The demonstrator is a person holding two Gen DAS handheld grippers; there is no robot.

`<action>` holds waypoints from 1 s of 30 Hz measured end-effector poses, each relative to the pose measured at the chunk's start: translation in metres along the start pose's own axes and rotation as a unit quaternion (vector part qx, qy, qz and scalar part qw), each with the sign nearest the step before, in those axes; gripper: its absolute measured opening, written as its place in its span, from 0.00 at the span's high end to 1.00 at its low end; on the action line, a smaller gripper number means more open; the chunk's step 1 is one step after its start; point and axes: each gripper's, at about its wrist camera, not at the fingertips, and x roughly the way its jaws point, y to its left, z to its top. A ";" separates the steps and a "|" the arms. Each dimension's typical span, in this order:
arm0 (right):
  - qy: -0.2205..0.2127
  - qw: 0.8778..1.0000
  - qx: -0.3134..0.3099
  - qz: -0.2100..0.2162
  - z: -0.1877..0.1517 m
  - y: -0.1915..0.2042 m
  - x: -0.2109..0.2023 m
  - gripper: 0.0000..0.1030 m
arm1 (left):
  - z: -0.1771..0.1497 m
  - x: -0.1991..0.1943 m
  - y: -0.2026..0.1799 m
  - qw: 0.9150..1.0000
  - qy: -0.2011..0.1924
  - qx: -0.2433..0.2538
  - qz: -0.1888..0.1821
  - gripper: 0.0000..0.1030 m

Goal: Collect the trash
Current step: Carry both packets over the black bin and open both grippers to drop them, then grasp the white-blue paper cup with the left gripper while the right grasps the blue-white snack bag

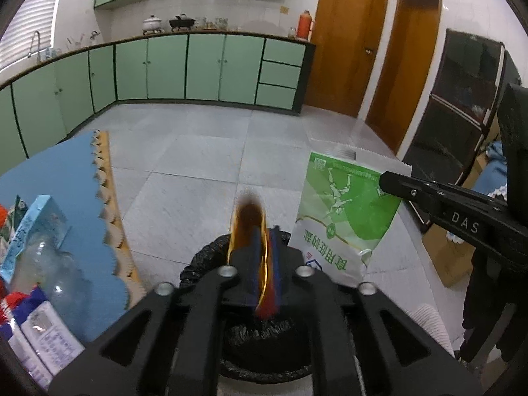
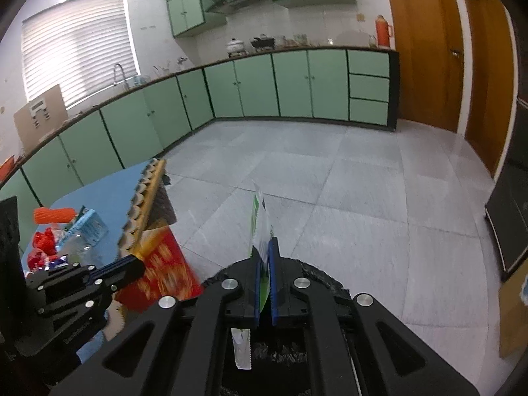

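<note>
Over the black-lined trash bin (image 1: 264,340) is where both claws sit, each with a piece of rubbish, so this looks like the drop-off part of the job.

Left claw (image 1: 264,264) has a red and gold foil wrapper (image 1: 247,217) between its blue pads, but whether the pads are really pinching it or have let go, I can't tell from either view, the wrapper is blurred. In the right camera the same wrapper (image 2: 161,274) hangs off that claw (image 2: 132,269) just beside the blue table edge.

Right claw (image 2: 264,277) is closed on a green and white plastic salt bag (image 2: 260,227), held edge-on, with its lower end dangling through the jaws toward the bin mouth (image 2: 316,270). From the left camera you see the bag's printed face (image 1: 343,217) hanging upside down from the right claw (image 1: 396,183).

Holding both by an edge makes sense to me: they hang straight and should fall into the liner once released.

More litter waits on the blue scallop-edged table (image 1: 66,171): a clear plastic bottle (image 1: 49,264), a light blue carton (image 1: 36,221) and small packets.
</note>
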 end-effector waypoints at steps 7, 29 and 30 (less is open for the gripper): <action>-0.004 1.000 0.015 -0.012 0.000 -0.008 -0.003 0.55 | 0.002 -0.010 -0.002 1.000 -0.009 0.000 -0.001 0.66; -0.090 0.987 -0.047 0.126 0.005 0.149 -0.047 0.12 | -0.019 -0.193 0.103 0.966 -0.124 -0.064 0.216 0.36; -0.091 0.985 -0.052 0.134 0.002 0.159 -0.047 0.12 | -0.024 -0.200 0.110 0.962 -0.125 -0.071 0.231 0.36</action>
